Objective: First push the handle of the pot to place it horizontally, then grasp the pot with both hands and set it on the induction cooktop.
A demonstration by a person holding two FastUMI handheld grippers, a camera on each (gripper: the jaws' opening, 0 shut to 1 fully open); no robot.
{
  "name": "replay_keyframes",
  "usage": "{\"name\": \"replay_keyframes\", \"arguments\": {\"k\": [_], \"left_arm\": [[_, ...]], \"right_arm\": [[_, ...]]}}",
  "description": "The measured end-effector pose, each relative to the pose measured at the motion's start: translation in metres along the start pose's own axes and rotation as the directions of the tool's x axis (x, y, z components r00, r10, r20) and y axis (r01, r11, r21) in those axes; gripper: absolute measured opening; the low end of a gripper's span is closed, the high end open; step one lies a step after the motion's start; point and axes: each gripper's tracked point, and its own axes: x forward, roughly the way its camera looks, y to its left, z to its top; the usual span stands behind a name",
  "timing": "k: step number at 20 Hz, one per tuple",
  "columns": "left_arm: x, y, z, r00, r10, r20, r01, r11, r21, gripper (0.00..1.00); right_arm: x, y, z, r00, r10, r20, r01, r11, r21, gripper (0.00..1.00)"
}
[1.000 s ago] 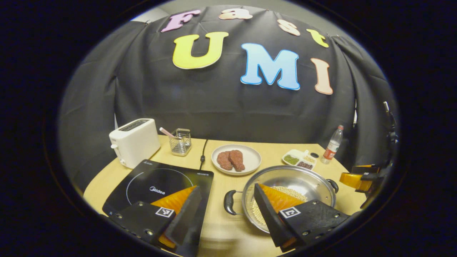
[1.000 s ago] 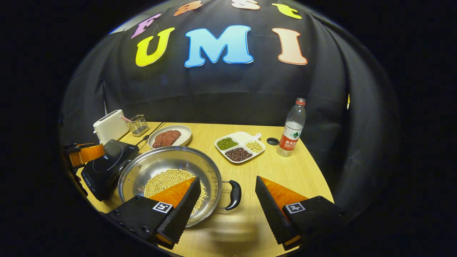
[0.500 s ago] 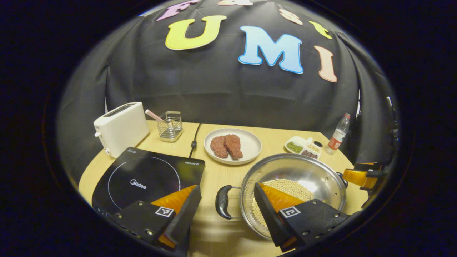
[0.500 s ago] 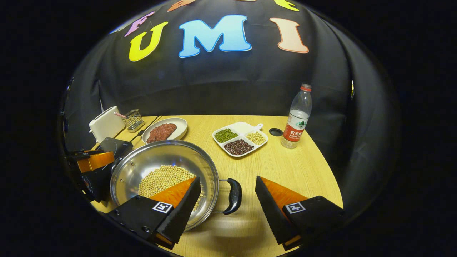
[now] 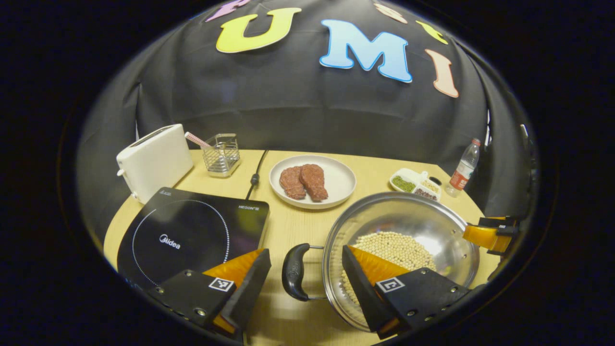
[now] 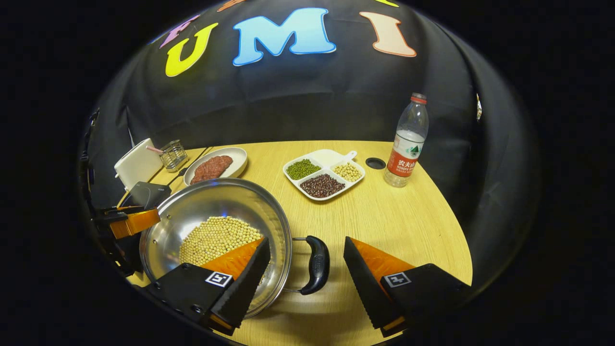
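- I count one pot (image 5: 401, 240) of soybeans, two black handles; it sits on the wooden desk (image 6: 394, 221), at 3 o'clock of the one induction cooktop (image 5: 192, 230).
- Left gripper (image 5: 306, 269) fingers wide, straddling one handle (image 5: 293, 271); right gripper (image 6: 307, 269) fingers wide, straddling the other (image 6: 317, 264).
- One toaster (image 5: 153, 161), one meat plate (image 5: 312, 180), one bottle (image 6: 408, 142).

A wide stainless steel pot (image 5: 423, 226) holding a layer of pale soybeans (image 5: 396, 247) sits upright on the wooden surface (image 6: 384, 216), just right of the induction cooktop. Its two black loop handles (image 5: 294, 271) stick out sideways, level. The black glass induction cooktop (image 5: 192, 230) lies flat, its ring bare.
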Motion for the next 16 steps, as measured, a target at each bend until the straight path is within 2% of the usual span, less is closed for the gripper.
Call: {"name": "replay_keyframes", "arguments": {"k": [1, 2, 4, 7, 8, 11, 12, 15, 16], "left_arm": [[0.003, 0.000, -0.004, 1.000, 0.003, -0.009, -0.003, 1.000, -0.001, 0.92], [0.004, 0.000, -0.006, 1.000, 0.003, -0.016, -0.003, 1.000, -0.002, 0.89], [0.008, 0.004, -0.011, 1.000, 0.008, -0.027, -0.008, 1.000, -0.003, 0.92], [0.013, 0.006, -0.019, 0.999, 0.015, -0.052, -0.015, 1.000, -0.003, 0.89], [0.015, 0.007, -0.019, 0.998, 0.019, -0.055, -0.019, 1.000, -0.001, 0.92], [0.017, 0.006, -0.021, 0.998, 0.024, -0.059, -0.024, 1.000, 0.007, 0.92], [0.018, 0.007, -0.022, 0.998, 0.026, -0.063, -0.026, 1.000, 0.012, 0.92], [0.019, 0.005, -0.025, 0.996, 0.034, -0.078, -0.032, 0.999, 0.024, 0.91], [0.019, 0.006, -0.026, 0.996, 0.038, -0.085, -0.036, 0.999, 0.026, 0.89]], "right_arm": [[0.003, -0.001, -0.003, 1.000, -0.004, -0.011, 0.004, 1.000, 0.002, 0.99], [0.005, -0.001, -0.005, 1.000, -0.008, -0.023, 0.008, 1.000, 0.003, 0.98], [0.008, -0.004, -0.011, 0.999, -0.016, -0.041, 0.016, 1.000, 0.004, 0.99], [0.013, -0.005, -0.016, 0.998, -0.021, -0.062, 0.022, 1.000, 0.012, 0.98], [0.014, -0.005, -0.019, 0.997, -0.022, -0.071, 0.023, 1.000, 0.018, 0.97], [0.017, -0.005, -0.025, 0.995, -0.021, -0.098, 0.024, 0.999, 0.031, 0.96], [0.017, -0.004, -0.027, 0.995, -0.018, -0.102, 0.022, 0.999, 0.038, 0.90], [0.020, 0.002, -0.028, 0.994, -0.003, -0.111, 0.009, 0.999, 0.052, 0.87], [0.020, 0.003, -0.028, 0.994, 0.000, -0.110, 0.006, 0.998, 0.055, 0.78]]}}
